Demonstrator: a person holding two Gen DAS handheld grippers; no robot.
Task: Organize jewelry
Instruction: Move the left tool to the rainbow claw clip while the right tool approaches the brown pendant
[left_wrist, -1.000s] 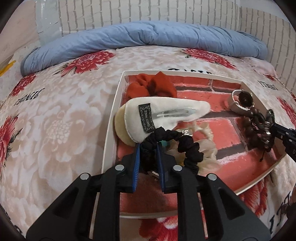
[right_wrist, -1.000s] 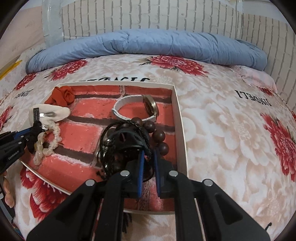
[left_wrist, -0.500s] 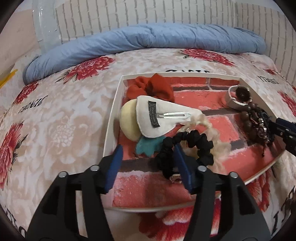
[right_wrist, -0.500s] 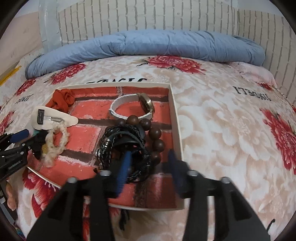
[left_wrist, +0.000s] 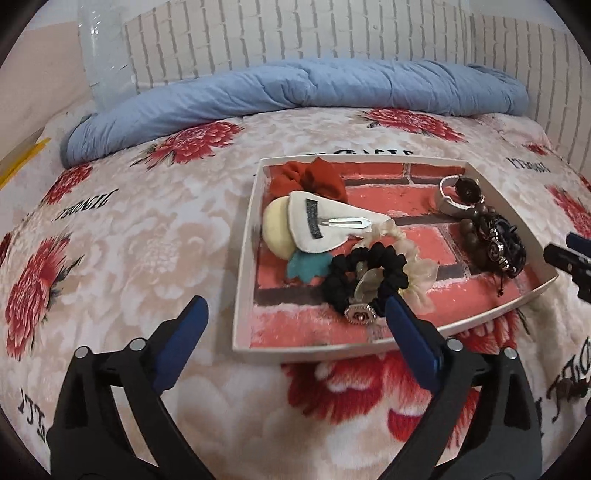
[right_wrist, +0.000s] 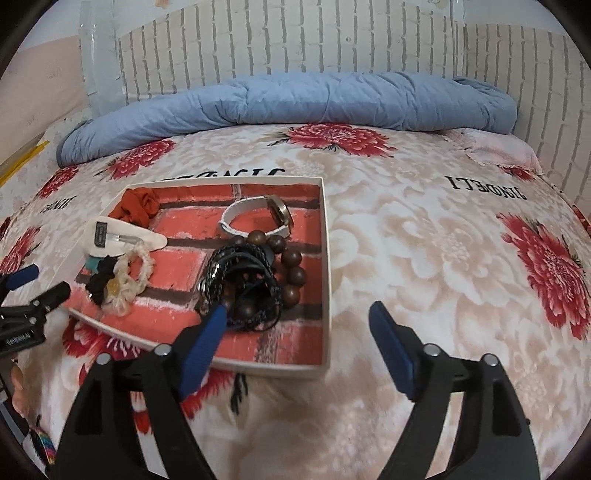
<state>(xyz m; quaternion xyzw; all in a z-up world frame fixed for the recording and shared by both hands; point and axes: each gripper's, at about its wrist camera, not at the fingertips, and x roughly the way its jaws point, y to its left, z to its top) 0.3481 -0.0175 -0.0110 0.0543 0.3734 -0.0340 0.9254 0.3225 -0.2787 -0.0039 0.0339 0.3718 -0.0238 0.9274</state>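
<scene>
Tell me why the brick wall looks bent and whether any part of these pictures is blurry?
Left wrist view: the fisheye lens bows the white brick wall and darkens the corners; the white tray's left rim is slightly smeared. Right wrist view: same curving and dark corners; the flowered blanket is soft but evenly lit, without glare.

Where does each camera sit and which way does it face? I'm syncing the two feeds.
Left wrist: on the left gripper, facing the tray from its left end; open jaws show, right gripper at the edge.
Right wrist: on the right gripper, facing the tray's right end; open jaws show.
Shared: tray, black scrunchie, watch.
</scene>
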